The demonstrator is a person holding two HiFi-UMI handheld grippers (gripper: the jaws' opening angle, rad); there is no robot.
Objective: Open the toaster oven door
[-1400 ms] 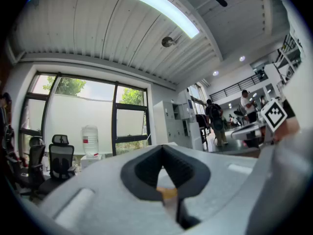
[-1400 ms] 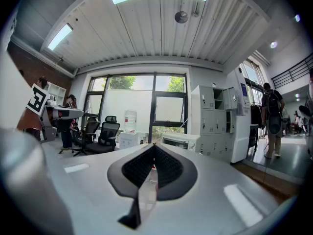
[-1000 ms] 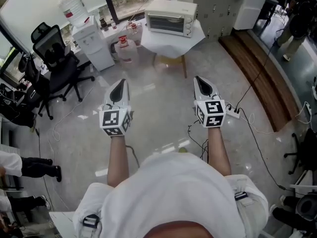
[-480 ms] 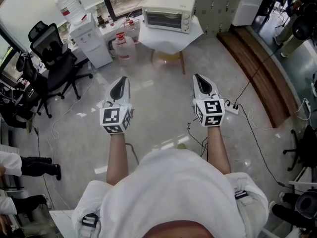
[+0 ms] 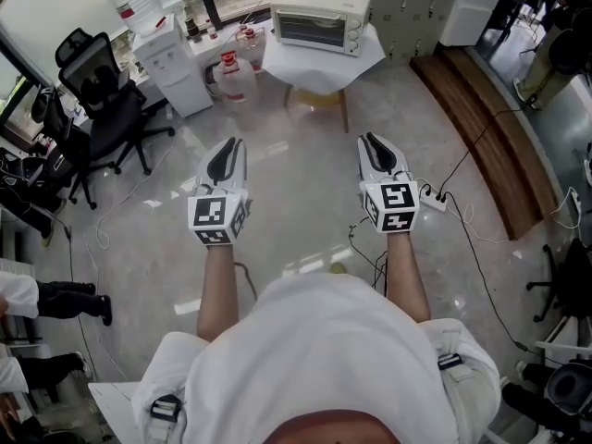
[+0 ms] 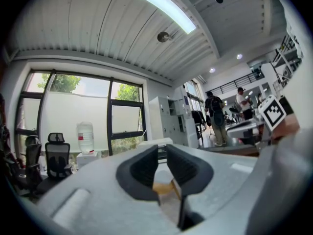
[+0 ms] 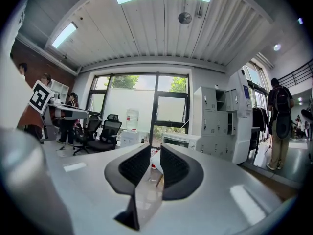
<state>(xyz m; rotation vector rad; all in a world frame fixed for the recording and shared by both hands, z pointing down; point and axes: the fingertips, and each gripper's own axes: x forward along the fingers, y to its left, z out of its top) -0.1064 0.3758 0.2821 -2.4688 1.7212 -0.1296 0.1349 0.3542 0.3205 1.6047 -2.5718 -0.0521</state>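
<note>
The cream toaster oven (image 5: 320, 18) stands far ahead on a small table with a white cloth (image 5: 324, 63), its door shut. Both grippers are held level over the floor, well short of it. My left gripper (image 5: 226, 151) and right gripper (image 5: 376, 146) have just been opening, and each shows a narrow gap with nothing in it. In the left gripper view the jaws of the left gripper (image 6: 161, 155) hide most of the oven (image 6: 154, 142). In the right gripper view the oven (image 7: 181, 140) shows just right of the right gripper (image 7: 155, 155).
A black office chair (image 5: 97, 91), a white water dispenser (image 5: 166, 63) and a water jug (image 5: 234, 77) stand left of the table. A power strip with cables (image 5: 433, 199) lies on the floor by my right gripper. A wooden platform (image 5: 490, 128) runs along the right.
Both grippers' jaws have parted from shut to a narrow gap. The hands have barely moved, and the head view has shifted slightly.
</note>
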